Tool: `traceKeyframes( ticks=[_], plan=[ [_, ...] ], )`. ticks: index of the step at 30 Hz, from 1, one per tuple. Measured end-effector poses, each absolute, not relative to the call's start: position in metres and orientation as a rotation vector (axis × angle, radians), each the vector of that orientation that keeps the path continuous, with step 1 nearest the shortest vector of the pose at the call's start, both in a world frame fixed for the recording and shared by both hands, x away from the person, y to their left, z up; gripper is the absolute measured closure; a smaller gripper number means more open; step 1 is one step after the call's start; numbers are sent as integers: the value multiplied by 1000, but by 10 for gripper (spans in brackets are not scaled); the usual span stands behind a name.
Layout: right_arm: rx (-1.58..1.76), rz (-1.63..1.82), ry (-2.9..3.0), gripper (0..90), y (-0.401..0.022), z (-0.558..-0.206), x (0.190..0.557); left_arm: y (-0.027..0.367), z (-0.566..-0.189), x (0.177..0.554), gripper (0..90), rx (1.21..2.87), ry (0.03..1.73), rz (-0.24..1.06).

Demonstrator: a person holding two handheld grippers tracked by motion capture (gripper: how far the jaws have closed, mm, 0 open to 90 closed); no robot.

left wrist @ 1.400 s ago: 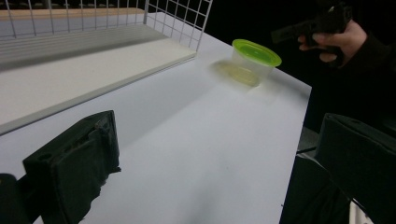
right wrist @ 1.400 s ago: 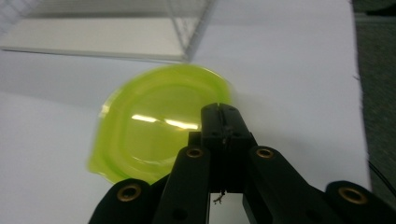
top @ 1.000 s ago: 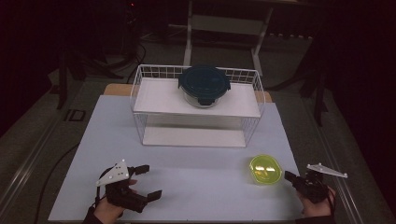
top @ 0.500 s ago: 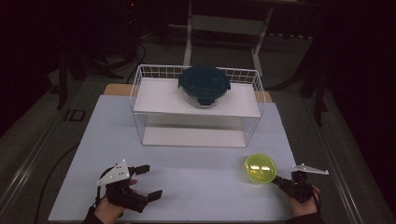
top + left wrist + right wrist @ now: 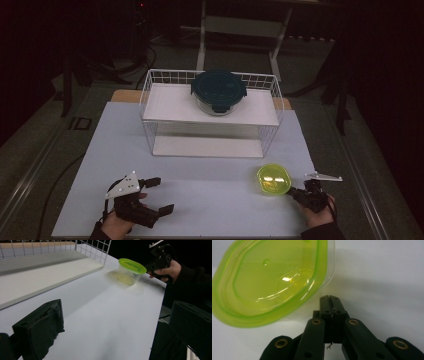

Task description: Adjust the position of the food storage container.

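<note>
- Right gripper view, nearest first: right gripper (image 5: 331,300) has its jaws pressed together with nothing between them, tips just beside the lower wall of the green-lidded container (image 5: 270,280), which looks tilted from this angle. Touching or a hair apart, cannot tell.
- High view: right gripper (image 5: 296,192) sits at the near right of the table (image 5: 210,200), pointing at the green-lidded container (image 5: 274,179) from its right side. No grip on it.
- High view, near left: left gripper (image 5: 152,195) rests low on the table, jaws spread wide, empty, well apart from the container.
- Left gripper view: the two black jaws stand wide apart at the bottom corners; green-lidded container (image 5: 130,271) stands on the table past them, lid on, with the right gripper (image 5: 160,260) and its hand right behind it.
- Farther back: white wire rack (image 5: 150,107) with two levels; dark-lidded glass container (image 5: 218,91) on the top shelf, lower shelf bare.
- Progress, my read: early stage. Green container is on the open table, not lifted, not on the rack.
- Closed jaws beside it suggest a nudge or push rather than a pick; could also be lining up before opening.
- Left to do: get a hold or push it along, probably toward the rack. Destination is a guess.
</note>
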State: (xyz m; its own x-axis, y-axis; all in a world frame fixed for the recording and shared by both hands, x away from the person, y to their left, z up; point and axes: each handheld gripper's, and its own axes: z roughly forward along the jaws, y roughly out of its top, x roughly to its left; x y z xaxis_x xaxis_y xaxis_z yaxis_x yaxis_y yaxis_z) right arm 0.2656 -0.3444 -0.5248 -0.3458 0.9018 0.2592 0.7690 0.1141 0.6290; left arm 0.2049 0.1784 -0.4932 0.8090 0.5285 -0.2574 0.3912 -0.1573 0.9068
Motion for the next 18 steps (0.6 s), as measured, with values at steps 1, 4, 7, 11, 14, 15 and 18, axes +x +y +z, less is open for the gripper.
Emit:
traceKeyframes(
  ticks=[1,4,7,11,14,15,18],
  plan=[
    [1671,1059,2205,900,-342,-525,266,178,-493,205,0,1776,709,139],
    [1660,1054,2234,900,-335,-527,268,177,-493,204,0,1779,706,140],
    [1645,1044,2269,900,-328,-528,270,177,-493,204,0,1782,708,140],
    [1645,1054,2293,900,-321,-528,273,177,-493,204,0,1782,708,141],
    [1619,1050,2322,900,-311,-527,274,177,-493,204,0,1783,705,141],
    [1613,1051,2331,900,-308,-527,275,177,-493,204,0,1785,706,142],
    [1593,1054,2348,900,-301,-527,276,177,-493,204,0,1784,705,142]
  ],
)
